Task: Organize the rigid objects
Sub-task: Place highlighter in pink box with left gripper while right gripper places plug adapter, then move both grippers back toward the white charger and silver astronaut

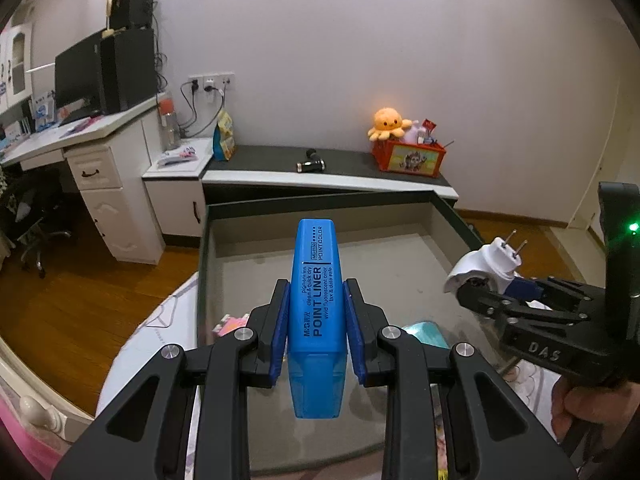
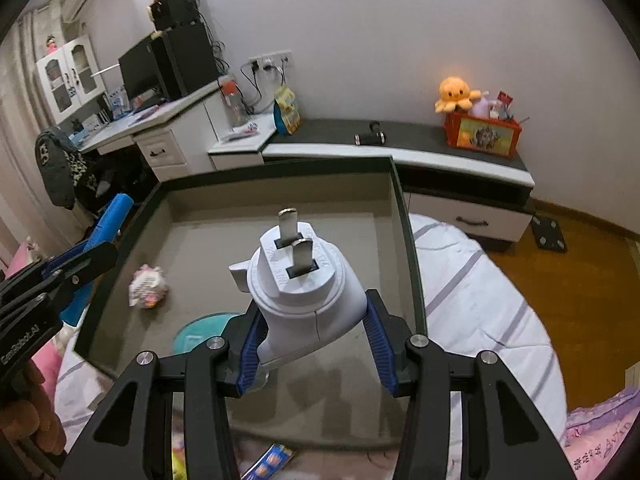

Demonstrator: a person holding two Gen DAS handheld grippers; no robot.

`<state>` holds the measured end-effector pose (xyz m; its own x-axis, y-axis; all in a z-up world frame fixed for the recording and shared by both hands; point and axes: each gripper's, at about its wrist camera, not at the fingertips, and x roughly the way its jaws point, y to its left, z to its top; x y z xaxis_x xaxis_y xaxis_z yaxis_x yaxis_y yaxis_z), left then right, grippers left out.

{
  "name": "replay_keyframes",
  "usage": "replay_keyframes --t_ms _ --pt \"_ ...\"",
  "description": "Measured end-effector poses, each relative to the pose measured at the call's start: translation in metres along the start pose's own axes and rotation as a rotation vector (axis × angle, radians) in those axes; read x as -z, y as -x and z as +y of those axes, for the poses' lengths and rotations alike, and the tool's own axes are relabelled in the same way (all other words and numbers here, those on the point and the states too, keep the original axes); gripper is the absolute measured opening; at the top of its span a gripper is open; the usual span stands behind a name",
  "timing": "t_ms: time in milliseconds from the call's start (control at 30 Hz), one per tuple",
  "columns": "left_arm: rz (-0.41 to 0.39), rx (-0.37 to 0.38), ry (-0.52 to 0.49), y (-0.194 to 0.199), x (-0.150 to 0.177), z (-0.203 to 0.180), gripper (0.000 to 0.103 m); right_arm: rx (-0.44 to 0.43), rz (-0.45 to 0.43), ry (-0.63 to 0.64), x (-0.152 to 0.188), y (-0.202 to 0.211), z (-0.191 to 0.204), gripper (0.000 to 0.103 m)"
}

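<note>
The left hand-held gripper (image 1: 316, 320) is clamped on one blue highlighter (image 1: 316, 300); the right hand-held gripper (image 2: 312, 332) is clamped on one white plug (image 2: 300, 280). Both hang above the grey tray (image 2: 404, 240) on the bed. It is best to lower each thing close to the tray floor before releasing, away from the one teal disc (image 2: 200, 332) and the one small packet (image 2: 148, 286).

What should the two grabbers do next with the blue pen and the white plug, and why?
Probably lower both into the grey tray and let go. The left gripper is shut on the blue highlighter, the right gripper on the white plug, both above the tray.
</note>
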<state>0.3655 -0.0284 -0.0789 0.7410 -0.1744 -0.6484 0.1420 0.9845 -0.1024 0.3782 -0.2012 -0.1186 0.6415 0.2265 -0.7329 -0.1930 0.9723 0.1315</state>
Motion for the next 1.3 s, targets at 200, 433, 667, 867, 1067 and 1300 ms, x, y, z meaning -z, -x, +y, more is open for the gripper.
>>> replay_keyframes --t_ms 200,433,667,867,1067,1300 --pt "0.029 -0.053 -0.004 -0.015 0.0 0.001 0.059 0.003 0.016 -0.005 -0.001 -0.012 0.0 0.061" --pt "-0.014 -0.105 0.04 0.005 0.004 0.015 0.098 0.037 -0.012 -0.038 0.001 0.007 0.0 0.091" --pt "-0.06 -0.116 0.083 0.045 0.012 0.026 0.103 0.032 -0.084 -0.071 0.005 0.051 0.003 0.103" --pt "-0.102 -0.108 0.082 0.087 0.028 0.022 0.103 0.03 -0.146 -0.073 0.021 0.092 0.013 0.103" --pt "-0.125 -0.114 0.075 0.122 0.046 0.018 0.103 0.028 -0.202 -0.068 0.042 0.131 0.027 0.103" --pt "-0.162 -0.139 0.064 0.162 0.07 0.014 0.103 0.041 -0.248 -0.068 0.07 0.167 0.036 0.103"
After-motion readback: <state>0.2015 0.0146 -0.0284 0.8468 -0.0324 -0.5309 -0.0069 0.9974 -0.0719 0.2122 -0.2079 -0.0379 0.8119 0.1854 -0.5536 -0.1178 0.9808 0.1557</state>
